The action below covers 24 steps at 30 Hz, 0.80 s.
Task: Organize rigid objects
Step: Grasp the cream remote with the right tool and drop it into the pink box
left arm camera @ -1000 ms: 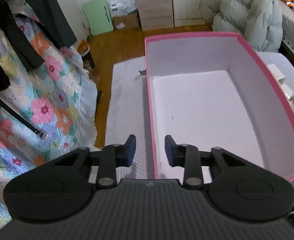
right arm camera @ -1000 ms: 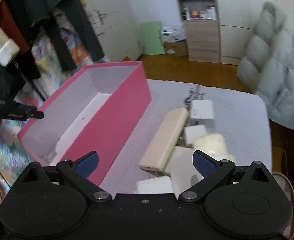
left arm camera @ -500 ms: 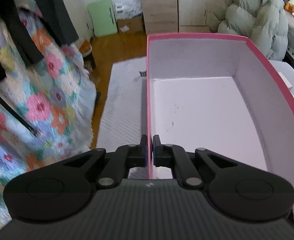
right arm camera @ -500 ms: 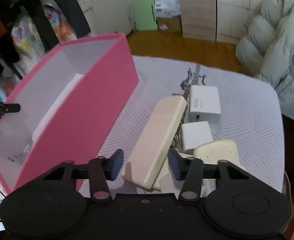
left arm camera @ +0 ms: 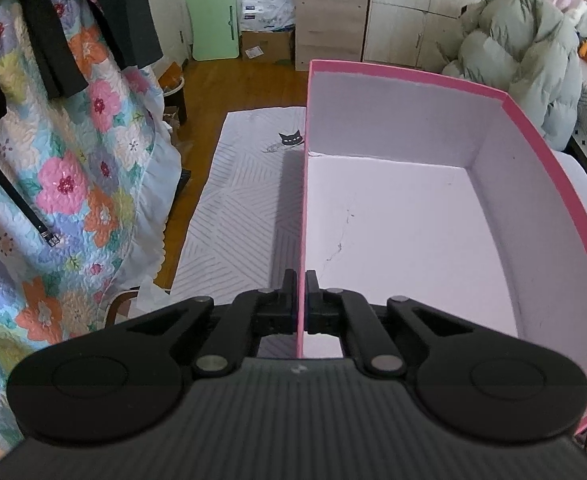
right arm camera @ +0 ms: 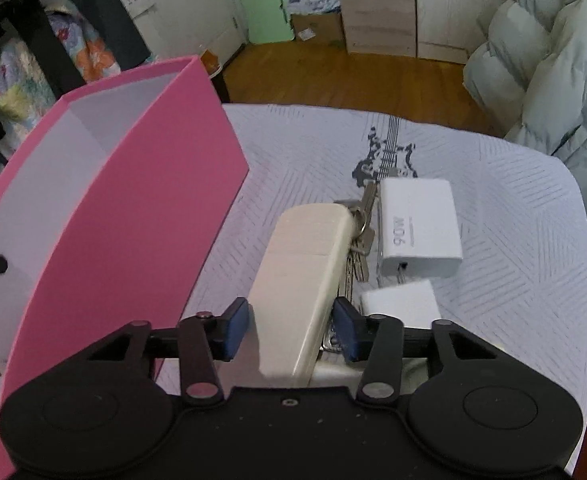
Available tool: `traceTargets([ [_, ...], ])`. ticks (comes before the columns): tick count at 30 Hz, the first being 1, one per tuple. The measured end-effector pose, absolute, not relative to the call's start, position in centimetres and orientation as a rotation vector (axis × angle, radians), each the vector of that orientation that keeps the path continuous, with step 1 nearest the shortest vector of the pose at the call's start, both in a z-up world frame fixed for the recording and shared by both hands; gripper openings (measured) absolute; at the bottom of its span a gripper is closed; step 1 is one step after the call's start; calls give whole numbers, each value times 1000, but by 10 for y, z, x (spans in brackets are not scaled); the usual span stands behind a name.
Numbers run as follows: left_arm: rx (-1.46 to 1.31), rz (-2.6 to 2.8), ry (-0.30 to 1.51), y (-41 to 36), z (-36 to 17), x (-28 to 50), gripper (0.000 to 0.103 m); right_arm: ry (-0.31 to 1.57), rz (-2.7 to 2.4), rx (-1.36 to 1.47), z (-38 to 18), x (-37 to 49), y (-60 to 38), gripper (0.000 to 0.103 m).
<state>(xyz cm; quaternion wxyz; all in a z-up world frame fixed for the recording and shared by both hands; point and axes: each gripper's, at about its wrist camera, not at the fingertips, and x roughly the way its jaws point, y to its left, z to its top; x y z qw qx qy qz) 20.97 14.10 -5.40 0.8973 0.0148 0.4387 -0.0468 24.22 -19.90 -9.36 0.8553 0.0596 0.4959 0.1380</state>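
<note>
A pink box (left arm camera: 541,148) with a white inside stands on the table; nothing shows inside it. My left gripper (left arm camera: 301,298) is shut on the box's near left wall. In the right wrist view the box (right arm camera: 141,216) stands at the left. My right gripper (right arm camera: 291,330) is open, its jaws on either side of the near end of a long cream case (right arm camera: 305,272), with small gaps. A bunch of keys (right arm camera: 359,236), a white charger (right arm camera: 417,226) and a smaller white block (right arm camera: 399,302) lie to its right.
A white quilted cloth (right arm camera: 513,260) covers the table. A floral quilt (left arm camera: 65,168) hangs at the left with dark clothes above it. A grey puffer coat (right arm camera: 553,60) lies beyond the table's right edge. Wooden floor and cabinets are at the back.
My left gripper closed on the box's left wall. My right gripper moved forward and down over the cream case and narrowed its jaws around it.
</note>
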Motion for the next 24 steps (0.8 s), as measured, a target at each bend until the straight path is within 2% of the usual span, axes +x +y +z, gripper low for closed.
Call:
traceTargets([
  [1, 23, -95, 908, 142, -54, 210, 3, 1020, 298, 131, -89, 241, -199, 33],
  [3, 5, -94, 906, 143, -54, 209, 3, 1002, 313, 149, -82, 240, -199, 26],
  [6, -9, -91, 903, 145, -54, 209, 3, 995, 337, 152, -77, 241, -194, 21],
  [14, -30, -85, 894, 147, -55, 209, 3, 1002, 369, 25, -71, 237, -164, 20],
  [24, -95, -95, 901, 153, -56, 210, 5, 1034, 316, 41, -87, 246, -157, 20],
])
